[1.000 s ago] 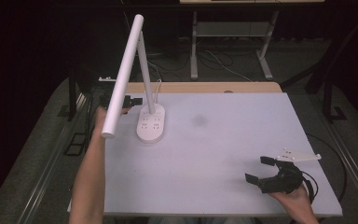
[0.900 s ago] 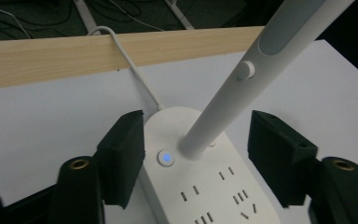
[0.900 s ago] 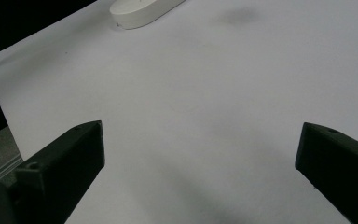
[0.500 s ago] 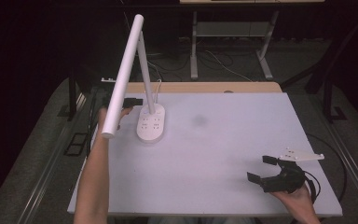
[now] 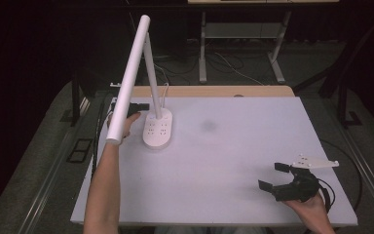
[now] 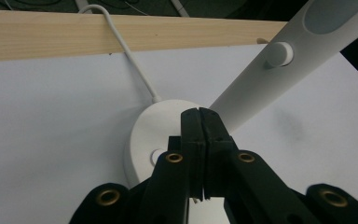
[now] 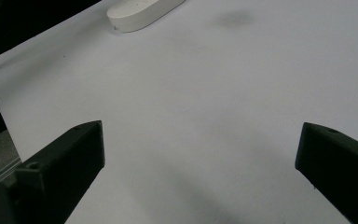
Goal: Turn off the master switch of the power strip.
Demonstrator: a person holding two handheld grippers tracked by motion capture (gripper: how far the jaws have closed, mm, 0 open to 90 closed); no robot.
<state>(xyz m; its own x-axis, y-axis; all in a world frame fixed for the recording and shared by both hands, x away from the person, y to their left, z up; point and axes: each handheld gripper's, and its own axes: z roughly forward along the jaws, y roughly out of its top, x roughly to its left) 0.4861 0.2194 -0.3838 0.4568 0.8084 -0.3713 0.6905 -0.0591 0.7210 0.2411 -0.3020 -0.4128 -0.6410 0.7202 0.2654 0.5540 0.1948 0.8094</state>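
Observation:
A white desk lamp stands at the table's back left, with an oval base (image 5: 157, 130), a slanted stem (image 5: 152, 78) and a long bar head (image 5: 129, 80). My left gripper (image 5: 142, 106) is at the base's left end, its jaws pressed shut with nothing between them. In the left gripper view its tips (image 6: 199, 113) hang over the lamp base (image 6: 144, 135), just in front of the stem (image 6: 261, 86); contact cannot be told. My right gripper (image 5: 277, 178) rests open near the front right corner. Its jaws (image 7: 200, 130) stand wide apart above bare white table.
The lamp's white cord (image 6: 129, 51) runs off the back over a wooden edge strip (image 6: 51, 35). A faint grey smudge (image 5: 208, 126) marks the white tabletop (image 5: 233, 161). The lamp head overhangs the person's left forearm (image 5: 104, 185). Dark floor and desk legs lie beyond.
My left gripper has moved right, from beside the lamp head toward the base. The right gripper has stayed almost still and open.

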